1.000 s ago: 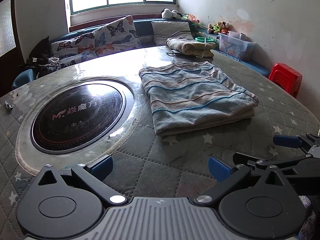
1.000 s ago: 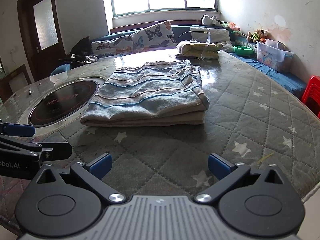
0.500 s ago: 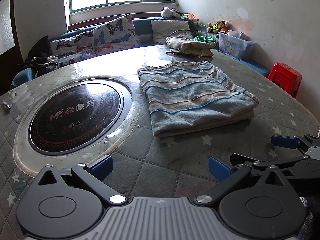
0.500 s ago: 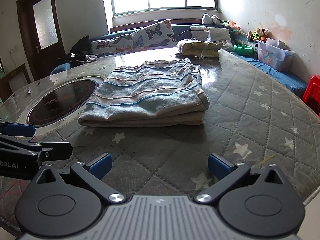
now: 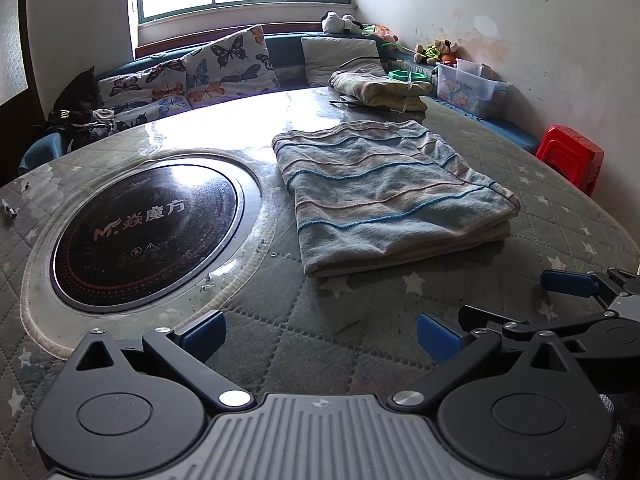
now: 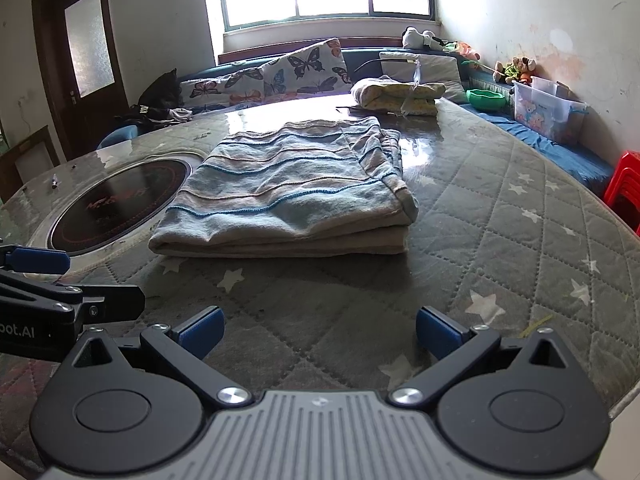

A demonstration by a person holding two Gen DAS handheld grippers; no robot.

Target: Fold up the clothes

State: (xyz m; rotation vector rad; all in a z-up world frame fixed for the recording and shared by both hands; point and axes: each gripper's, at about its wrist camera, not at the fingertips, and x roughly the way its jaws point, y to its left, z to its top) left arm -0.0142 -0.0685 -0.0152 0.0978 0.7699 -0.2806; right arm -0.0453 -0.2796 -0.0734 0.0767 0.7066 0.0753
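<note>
Both tongs stand apart and empty. Left tongs (image 5: pixel 320 330) hover low over the quilted cover at the near edge of the bench (image 5: pixel 560 216), blue fingertips (image 5: pixel 202 330) spread wide with nothing between them. Right tongs (image 6: pixel 318 330) are in the same condition, spread over the star-patterned cover, clear of any cloth. Each tool shows at the edge of the other's view: the right one low at the right of the left-wrist view, the left one low at the left of the right-wrist view.

Striped garment (image 5: pixel 384 192), grey-blue with teal and tan lines, lies folded in a flat, roughly rectangular stack on the bench, beyond both tongs and touching neither. Its layered folded edges face the near side. It sits just beside the round black cooktop (image 5: pixel 144 228) set into the bench, on that cooktop's right.

Second folded bundle (image 6: pixel 400 94), yellowish, rests at the far edge of the bench, well apart from the striped garment. Butterfly-print cushions (image 6: pixel 280 76) line the seat under the window. Red stool (image 5: pixel 572 158) stands by the right wall.
</note>
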